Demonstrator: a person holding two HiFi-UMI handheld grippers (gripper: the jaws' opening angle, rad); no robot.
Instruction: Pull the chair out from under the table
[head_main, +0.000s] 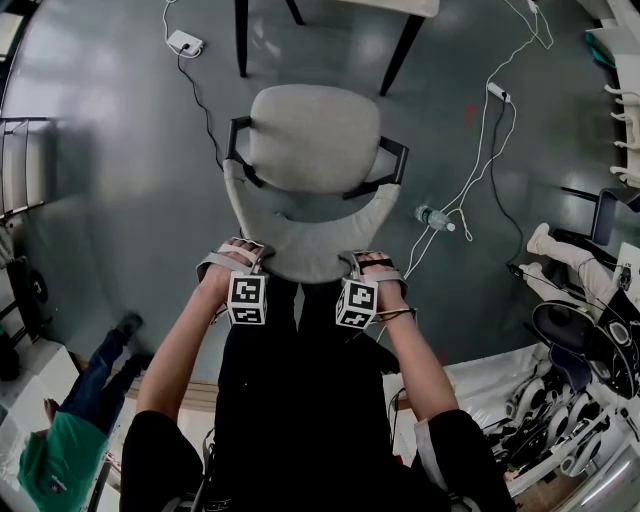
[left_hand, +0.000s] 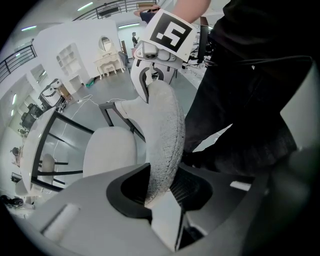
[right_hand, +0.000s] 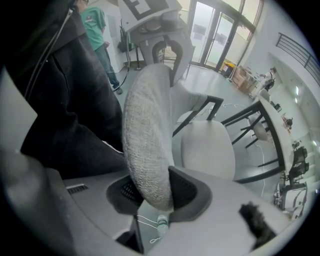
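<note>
Jaws, left gripper (head_main: 232, 252) and right gripper (head_main: 372, 262): each clamped on the top edge of the chair (head_main: 315, 135) back, side by side. Chair: on the floor (head_main: 120, 200), clear of the tabletop (head_main: 395, 5), just before the person.

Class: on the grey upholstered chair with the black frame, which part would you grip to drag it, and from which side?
Grip the grey fabric backrest's curved top rim, coming straight down from behind, one gripper each side of centre. The rim is thin, padded and faces up, so jaws straddle it, as the left gripper and right gripper do.
</note>
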